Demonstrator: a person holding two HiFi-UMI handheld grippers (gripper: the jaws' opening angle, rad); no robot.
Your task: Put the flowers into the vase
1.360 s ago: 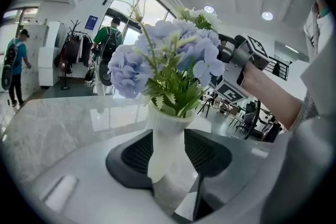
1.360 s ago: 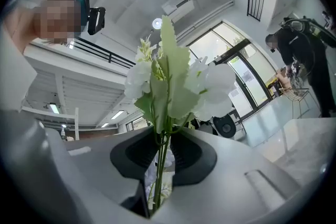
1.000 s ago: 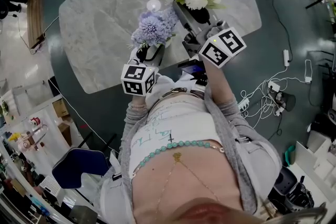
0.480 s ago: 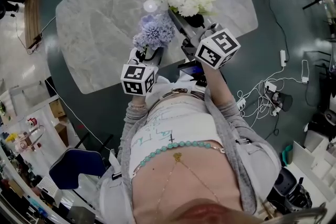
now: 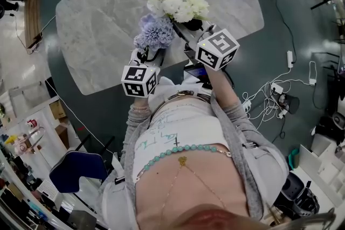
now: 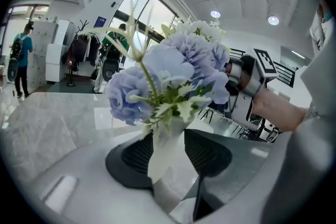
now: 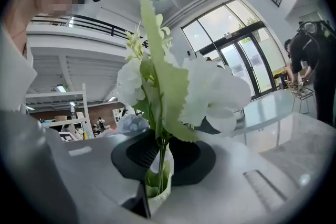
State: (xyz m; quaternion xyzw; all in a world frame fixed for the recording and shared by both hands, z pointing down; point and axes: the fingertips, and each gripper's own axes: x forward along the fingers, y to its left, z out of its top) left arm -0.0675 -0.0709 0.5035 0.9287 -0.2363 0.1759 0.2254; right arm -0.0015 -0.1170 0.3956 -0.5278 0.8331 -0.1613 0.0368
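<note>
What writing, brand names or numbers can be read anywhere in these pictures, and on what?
None reads clearly.
Teal scrawl on the person's shirt: too warped to read.
Blue sign on the far wall: too small.
Left tool's cube and right tool's cube: black-and-white squares only, no letters.

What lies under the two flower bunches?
The table lies below the purple flowers, stem clamped in the left gripper, and the white flowers, clamped in the right gripper. The blooms hide the tabletop beneath; no vase shows.

Head view: steeply down over the counter point(image 5: 97, 19).
Gripper views: close behind the blooms, angled upward.
Shared: blue flowers point(image 5: 155, 34), white flowers point(image 5: 175, 0).
</note>
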